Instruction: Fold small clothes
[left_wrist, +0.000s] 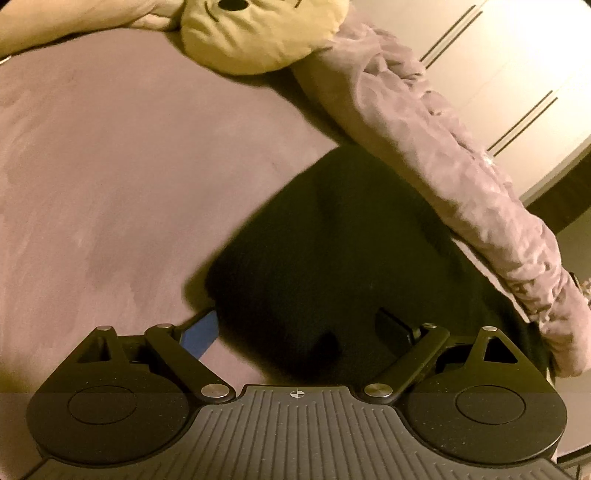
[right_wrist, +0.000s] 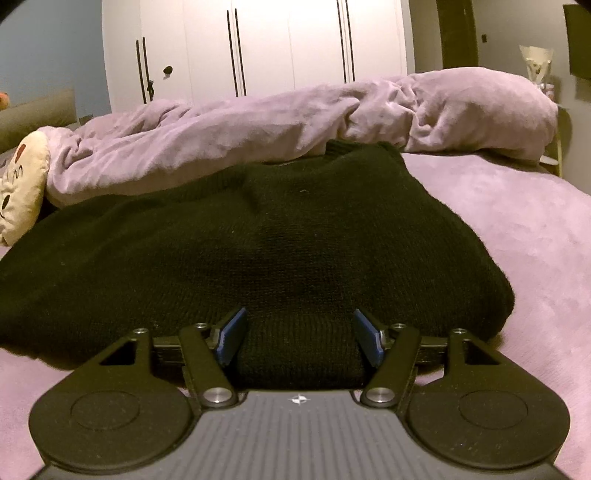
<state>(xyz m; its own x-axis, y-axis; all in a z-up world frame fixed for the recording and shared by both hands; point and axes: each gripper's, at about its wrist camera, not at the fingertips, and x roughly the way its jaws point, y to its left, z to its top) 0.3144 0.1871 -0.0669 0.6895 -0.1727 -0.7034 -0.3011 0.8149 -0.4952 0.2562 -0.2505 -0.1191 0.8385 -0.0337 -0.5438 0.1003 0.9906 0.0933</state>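
1. The left gripper (left_wrist: 301, 326) has a matte black body with two round discs at its near corners, each with a shallow circular recess.
2. Between the discs sits a grey ribbed plate bearing a small white crosshair mark.
3. Black linkage bars carry silver round pins at their joints.
4. The right gripper (right_wrist: 300, 334) shares this build; its fingers (right_wrist: 232, 334) have blue pads.

Left gripper (left_wrist: 299, 328) low over the sweater (left_wrist: 332, 251), jaws spread wide; right gripper (right_wrist: 300, 338) likewise, straddling its near edge.
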